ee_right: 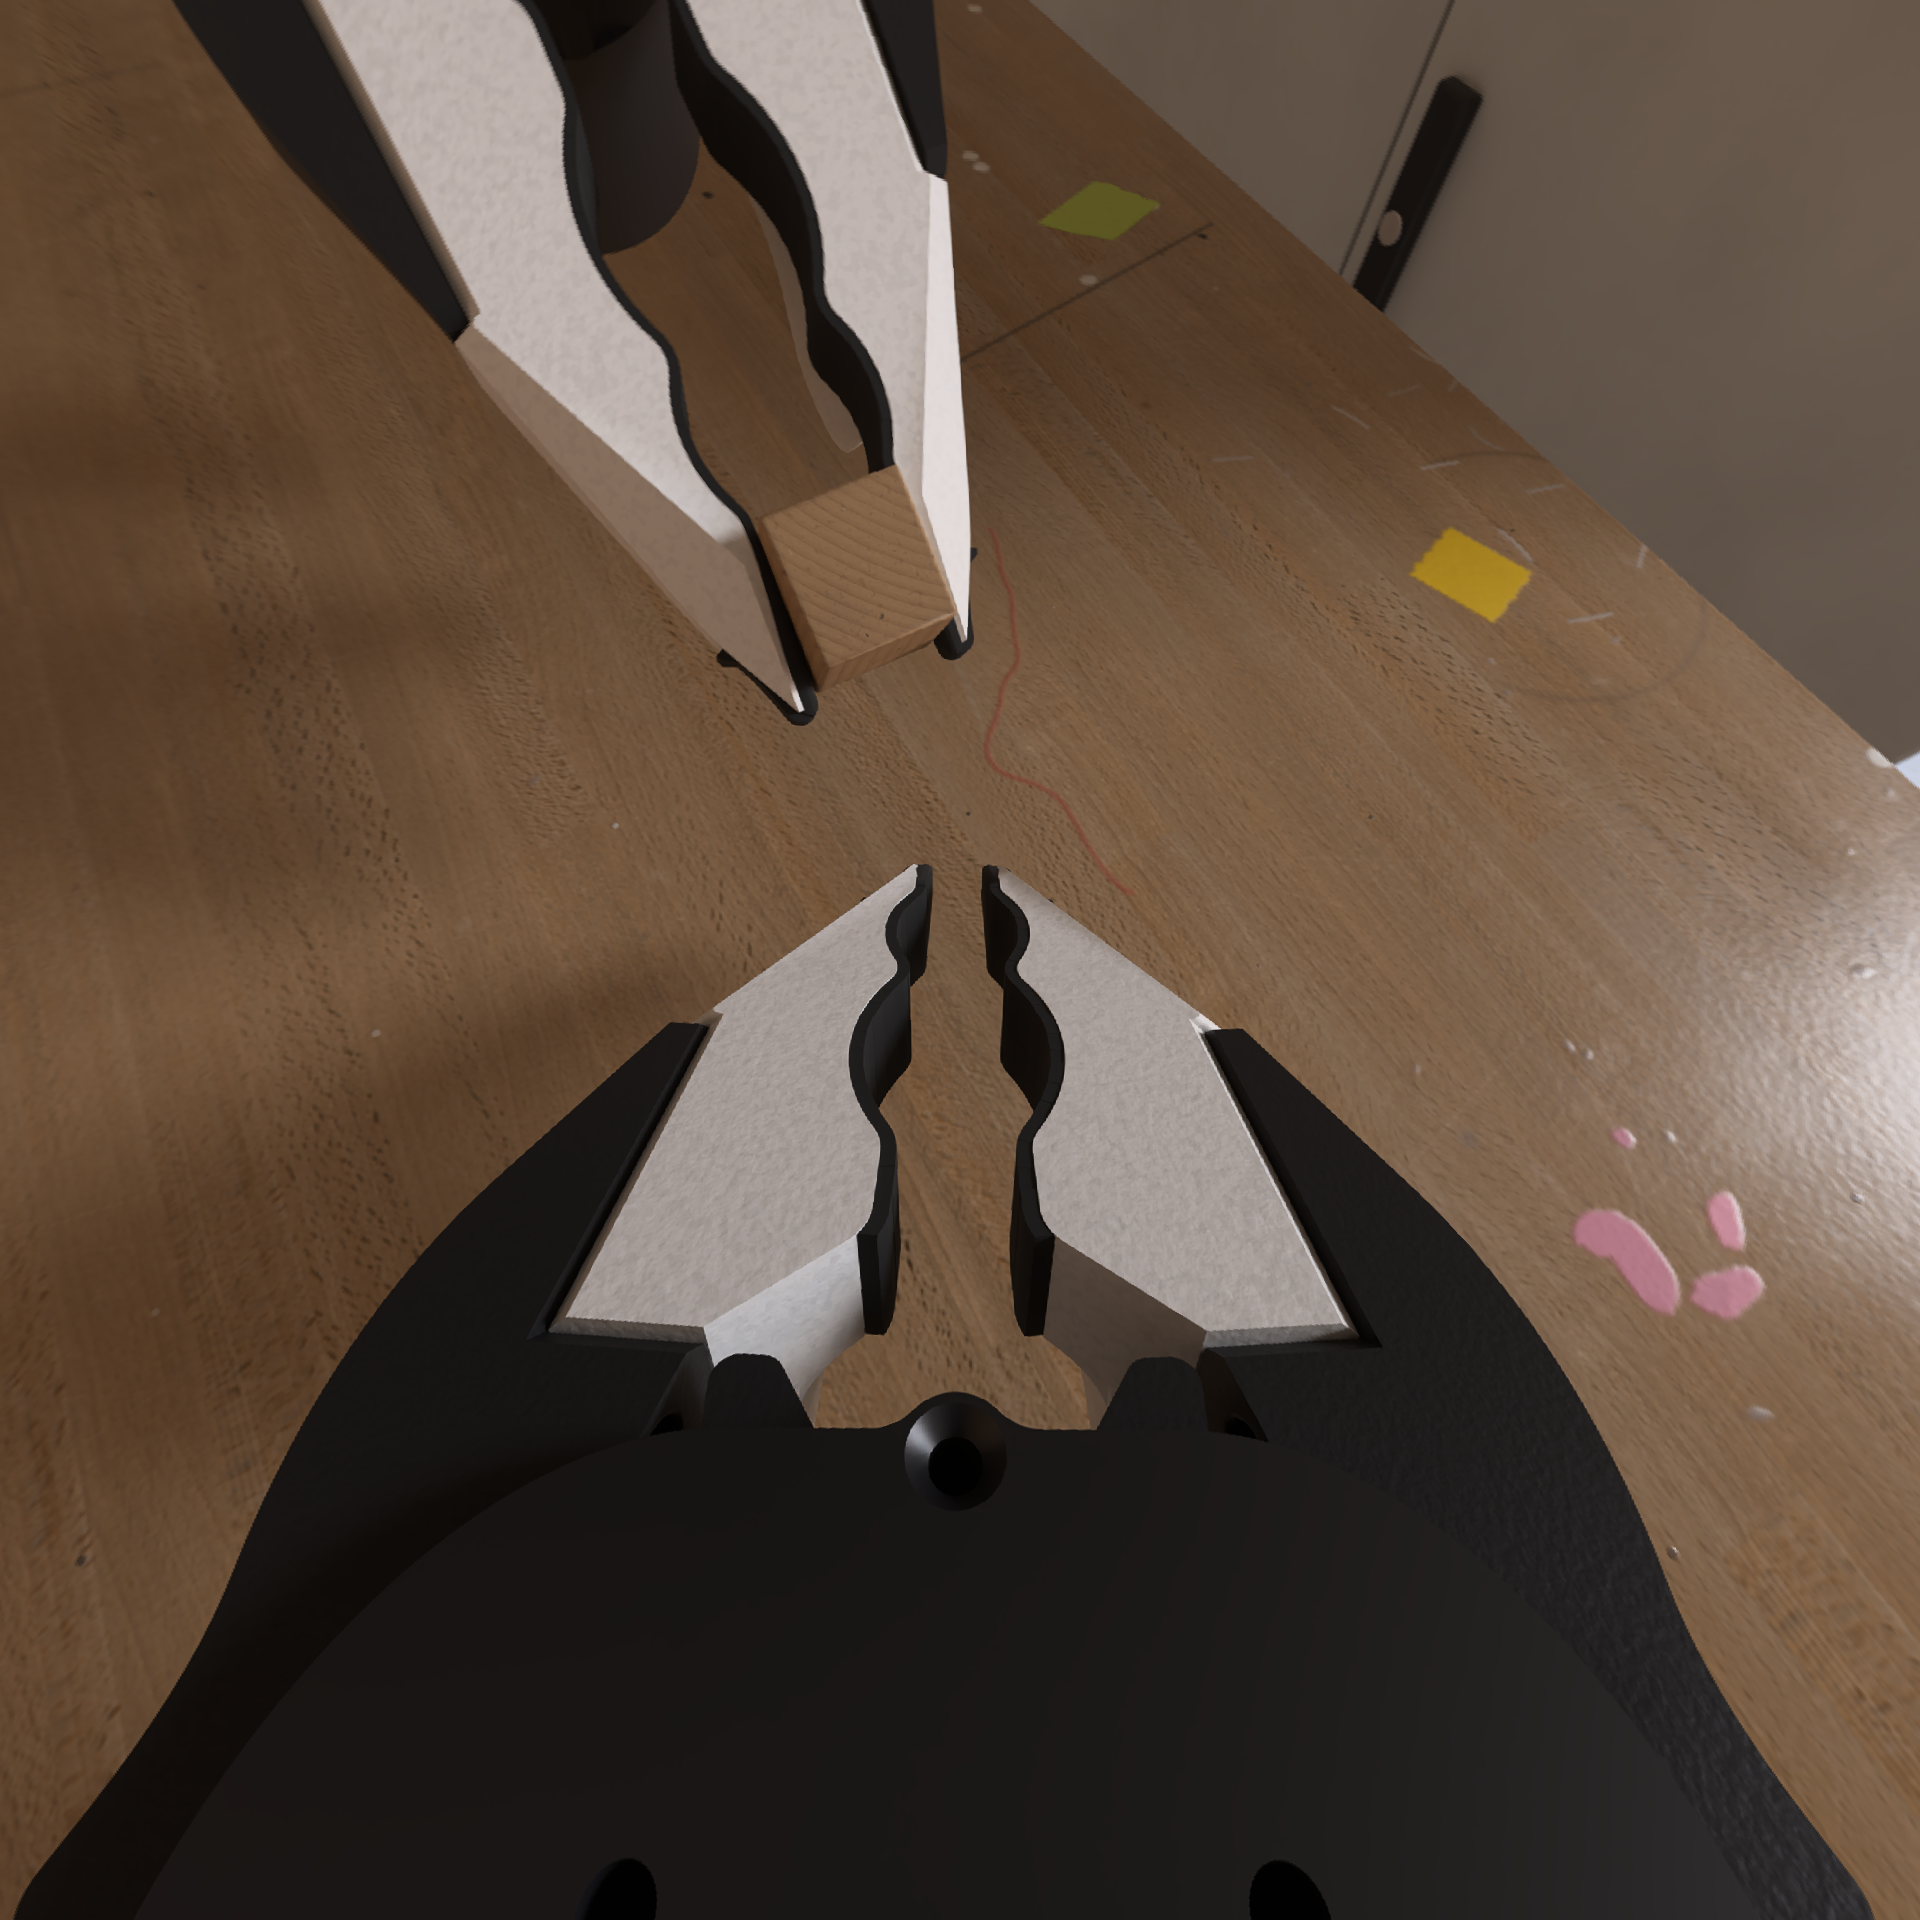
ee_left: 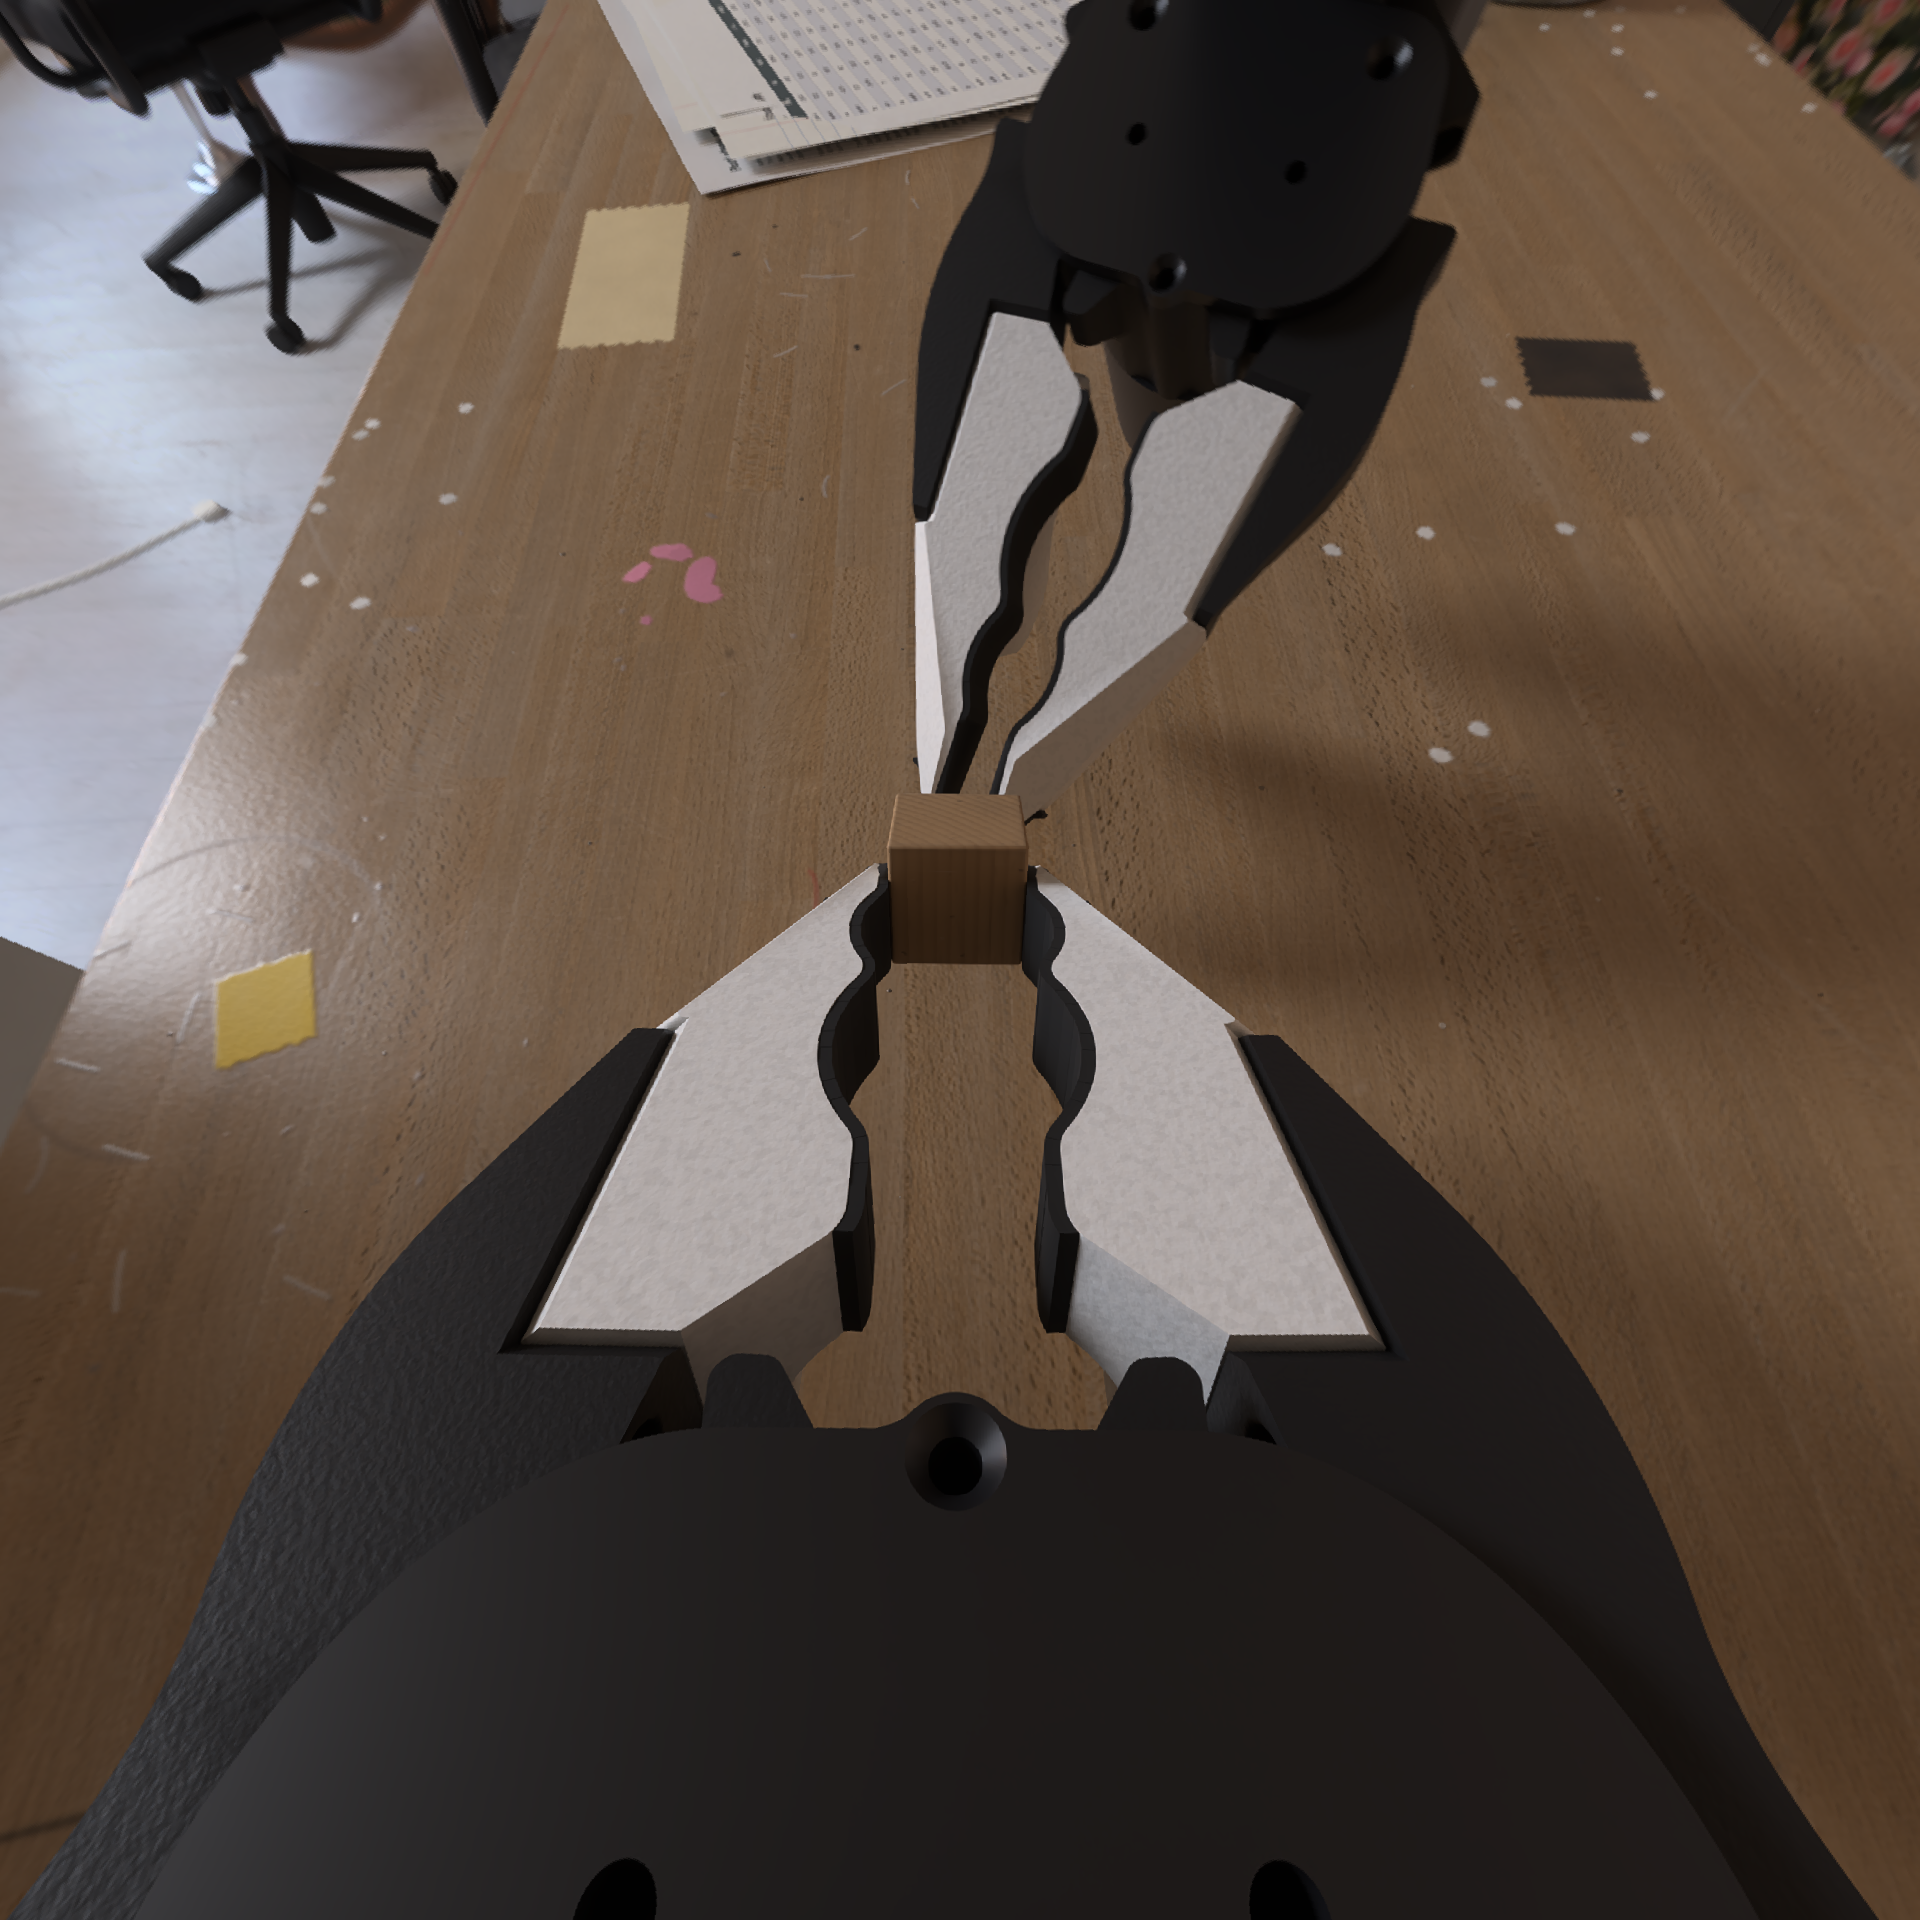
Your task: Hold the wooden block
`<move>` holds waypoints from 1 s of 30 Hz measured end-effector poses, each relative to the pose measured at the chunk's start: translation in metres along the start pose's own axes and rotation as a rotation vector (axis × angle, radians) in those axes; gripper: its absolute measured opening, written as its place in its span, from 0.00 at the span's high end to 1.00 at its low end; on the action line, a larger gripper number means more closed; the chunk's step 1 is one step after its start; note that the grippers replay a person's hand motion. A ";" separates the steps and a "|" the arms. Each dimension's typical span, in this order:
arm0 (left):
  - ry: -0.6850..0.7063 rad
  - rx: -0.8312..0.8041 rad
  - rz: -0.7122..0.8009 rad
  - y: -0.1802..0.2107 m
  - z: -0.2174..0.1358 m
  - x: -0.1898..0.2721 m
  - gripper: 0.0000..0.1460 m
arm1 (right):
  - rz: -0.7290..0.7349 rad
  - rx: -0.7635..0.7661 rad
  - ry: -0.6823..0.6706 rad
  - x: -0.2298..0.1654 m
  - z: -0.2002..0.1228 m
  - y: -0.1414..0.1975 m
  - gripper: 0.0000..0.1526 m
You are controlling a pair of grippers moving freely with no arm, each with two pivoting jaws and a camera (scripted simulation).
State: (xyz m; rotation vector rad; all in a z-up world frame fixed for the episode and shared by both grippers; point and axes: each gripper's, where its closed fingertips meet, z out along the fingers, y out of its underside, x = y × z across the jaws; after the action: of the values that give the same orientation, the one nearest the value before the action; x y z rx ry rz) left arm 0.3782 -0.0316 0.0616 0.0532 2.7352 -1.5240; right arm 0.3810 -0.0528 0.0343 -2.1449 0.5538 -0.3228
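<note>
Left tongs (ee_left: 958,899): clenched on the wooden block (ee_left: 954,896), one black-lined tip pressed against each side of it; in the right wrist view the same tongs (ee_right: 878,665) come down from the top of the picture with the block between their tips.
Wooden block: a small light-brown cube (ee_right: 860,590), low over the counter (ee_left: 520,727) near its middle; whether it touches the surface cannot be told.
Right tongs (ee_right: 957,883): nothing between the tips, which stand close together with a narrow gap, not clenched on anything; in the left wrist view they (ee_left: 971,777) point down toward the far side of the block, tips just beyond it, contact not clear.
Facing: the two tongs point at each other across the block.
Counter: brown wood grain, speckled with white flecks and scratches.
Marks on the counter: a pink splotch (ee_left: 686,580), a yellow patch (ee_left: 264,1008), a pale tan patch (ee_left: 623,275), a dark patch (ee_left: 1581,369) and a thin red line (ee_right: 1013,748) near the block.
Papers (ee_left: 862,83): a stack of printed sheets at the far end of the counter.
Office chair (ee_left: 270,197): black, wheeled, on the floor to the far left.
</note>
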 end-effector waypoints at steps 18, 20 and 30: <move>0.024 -0.004 -0.060 0.011 -0.006 -0.005 0.84 | -0.005 -0.018 0.007 -0.001 0.006 0.000 0.94; 0.015 -0.010 -0.067 0.010 -0.006 -0.005 0.84 | 0.000 -0.013 0.004 -0.001 0.007 0.000 0.94; 0.013 -0.022 -0.041 0.008 -0.002 -0.006 0.84 | 0.000 -0.015 0.017 0.002 0.006 0.000 0.94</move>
State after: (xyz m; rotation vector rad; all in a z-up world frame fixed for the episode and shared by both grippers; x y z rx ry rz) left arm 0.3842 -0.0258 0.0562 0.0069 2.7804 -1.5077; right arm 0.3852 -0.0501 0.0307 -2.1586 0.5676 -0.3388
